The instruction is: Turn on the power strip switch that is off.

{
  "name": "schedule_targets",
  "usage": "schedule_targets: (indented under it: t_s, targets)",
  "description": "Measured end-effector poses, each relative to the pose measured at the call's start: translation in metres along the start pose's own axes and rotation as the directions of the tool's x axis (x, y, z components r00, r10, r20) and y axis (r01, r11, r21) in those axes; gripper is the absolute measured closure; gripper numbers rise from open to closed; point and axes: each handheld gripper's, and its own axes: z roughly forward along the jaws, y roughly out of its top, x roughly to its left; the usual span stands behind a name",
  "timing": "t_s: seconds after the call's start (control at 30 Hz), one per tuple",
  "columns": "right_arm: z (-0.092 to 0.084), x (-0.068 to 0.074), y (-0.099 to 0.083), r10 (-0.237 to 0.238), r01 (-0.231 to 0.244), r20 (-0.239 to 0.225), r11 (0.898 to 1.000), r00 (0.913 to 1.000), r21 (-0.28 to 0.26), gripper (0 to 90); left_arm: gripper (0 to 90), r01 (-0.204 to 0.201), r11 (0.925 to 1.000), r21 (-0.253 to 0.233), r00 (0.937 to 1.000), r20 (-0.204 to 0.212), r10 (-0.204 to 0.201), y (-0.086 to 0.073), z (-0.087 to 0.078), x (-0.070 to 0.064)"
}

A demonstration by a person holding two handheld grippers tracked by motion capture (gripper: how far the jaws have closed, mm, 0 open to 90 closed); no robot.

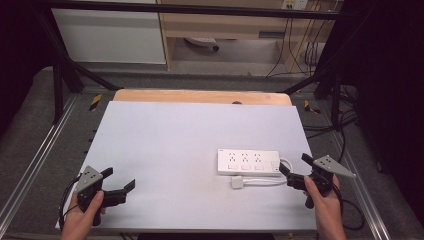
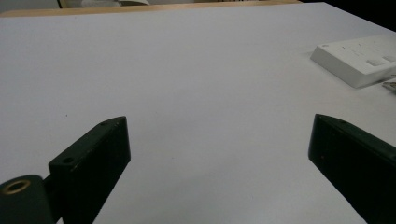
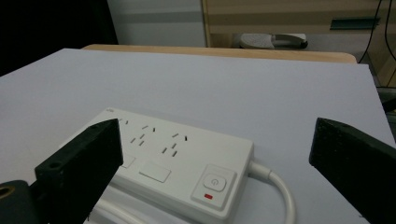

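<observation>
White plastic is what you are going for: the power strip (image 3: 168, 161) lies flat on the pale table (image 1: 165, 145), just ahead of your right gripper (image 1: 296, 171) and a little to its left, with its sockets facing up. Its cable (image 3: 280, 191) leaves the end nearest that claw and loops back along the strip's near side to the white plug (image 1: 237, 183), which rests on the table just beside the strip. The right claw's jaws stand wide apart with nothing between them, not yet touching the strip. Your left gripper (image 1: 119, 186) hovers well apart from the strip, jaws spread just as wide and holding nothing; from there the strip sits far off to its right.

As I judge it, the step in hand is the approach. Come in low and square to the strip's short end, keep the cable out from under the jaws, and avoid the power button (image 3: 214, 182) with its red mark as you close.

There are no containers on the table.
</observation>
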Motion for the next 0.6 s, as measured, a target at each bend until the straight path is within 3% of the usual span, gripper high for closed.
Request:
schedule_targets:
  t_s: [0.27,0.4,0.47,0.6]
  targets:
    - [-0.009,-0.012,-0.015,-0.003,0.002,0.012,0.999,0.9999,0.046,3.3,5.4,0.000,1.0000,0.004,1.0000,-0.003,0.000,0.000,0.001,0.000]
    - [-0.014,-0.019,-0.027,-0.006,0.004,0.020,0.995,0.9998,0.095,3.4,5.4,-0.002,1.0000,0.002,1.0000,-0.002,0.002,0.000,0.001,-0.001]
    - [-0.015,-0.021,-0.034,0.009,-0.011,0.012,0.990,0.9999,0.144,3.5,5.4,0.000,1.0000,0.002,1.0000,-0.003,0.000,0.000,0.001,-0.001]
    - [-0.014,-0.024,-0.046,-0.005,0.001,0.018,0.973,0.9998,0.232,3.9,5.4,-0.003,1.0000,0.003,1.0000,-0.002,0.003,0.001,0.001,-0.001]
